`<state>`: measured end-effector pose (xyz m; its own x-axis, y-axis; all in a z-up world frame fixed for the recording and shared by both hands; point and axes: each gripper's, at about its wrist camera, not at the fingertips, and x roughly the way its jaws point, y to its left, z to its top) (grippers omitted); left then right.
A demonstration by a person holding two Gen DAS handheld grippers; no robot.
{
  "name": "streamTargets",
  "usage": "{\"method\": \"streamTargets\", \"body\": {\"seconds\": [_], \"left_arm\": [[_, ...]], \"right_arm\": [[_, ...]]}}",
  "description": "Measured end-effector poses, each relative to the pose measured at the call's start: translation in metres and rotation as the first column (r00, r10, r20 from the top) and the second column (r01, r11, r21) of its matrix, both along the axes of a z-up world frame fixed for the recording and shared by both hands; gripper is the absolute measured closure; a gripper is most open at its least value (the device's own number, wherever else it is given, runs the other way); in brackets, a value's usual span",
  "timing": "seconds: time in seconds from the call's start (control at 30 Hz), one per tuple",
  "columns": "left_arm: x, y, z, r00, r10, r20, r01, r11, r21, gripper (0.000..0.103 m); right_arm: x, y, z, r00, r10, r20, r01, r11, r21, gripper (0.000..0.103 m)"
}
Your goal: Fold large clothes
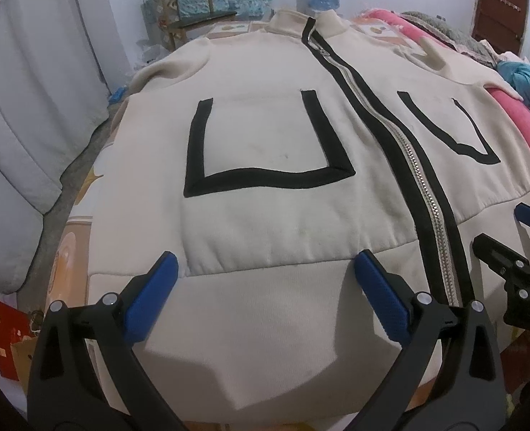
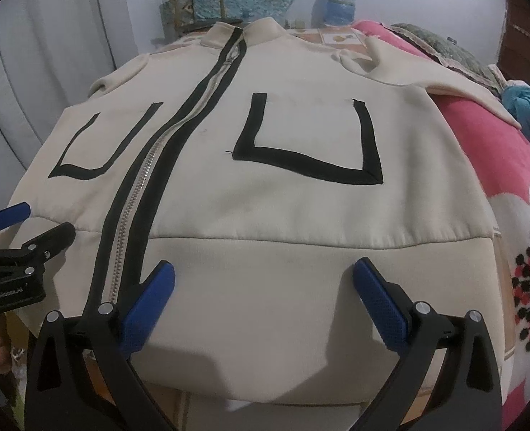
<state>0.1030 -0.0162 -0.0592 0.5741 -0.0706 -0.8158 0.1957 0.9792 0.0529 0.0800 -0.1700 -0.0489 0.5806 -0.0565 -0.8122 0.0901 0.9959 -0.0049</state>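
Jacket (image 1: 265, 197) on bed (image 2: 480, 151) (floral blanket)

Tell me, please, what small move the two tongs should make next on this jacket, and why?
Probably lower both and pinch the hem. The cream zip-up jacket lies flat and zipped on the bed, unfolded. The left tongs and right tongs are open above its waistband, either side of the zipper, holding nothing.

Home bedroom; floral bedspread (image 2: 509, 186); wooden chair (image 1: 189, 7)
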Motion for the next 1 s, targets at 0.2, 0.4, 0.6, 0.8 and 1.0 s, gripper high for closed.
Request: {"method": "streamTargets", "body": {"seconds": [0.2, 0.4, 0.6, 0.8, 1.0], "left_arm": [[0.000, 0.012, 0.014, 1.000, 0.008, -0.007, -0.008, 0.998, -0.057, 0.007], [0.018, 0.063, 0.076, 0.986, 0.099, 0.135, -0.088, 0.992, -0.086, 0.007], [0.082, 0.143, 0.115, 0.953, 0.268, 0.138, -0.241, 0.953, -0.184, 0.007], [0.163, 0.245, 0.082, 0.896, 0.428, -0.120, -0.433, 0.780, -0.452, 0.009], [0.214, 0.311, 0.002, 0.791, 0.446, -0.418, -0.608, 0.501, -0.616, 0.025]], "right_arm": [[0.007, -0.003, 0.012, 0.999, 0.032, -0.010, -0.031, 0.999, 0.044, 0.006], [0.030, 0.013, 0.037, 0.992, 0.112, 0.062, -0.116, 0.990, 0.076, 0.006], [0.065, 0.045, 0.062, 0.966, 0.223, 0.128, -0.233, 0.970, 0.066, 0.006], [0.094, 0.071, 0.069, 0.950, 0.270, 0.158, -0.286, 0.954, 0.088, 0.006], [0.118, 0.107, 0.057, 0.939, 0.325, 0.111, -0.333, 0.941, 0.058, 0.006]]}}
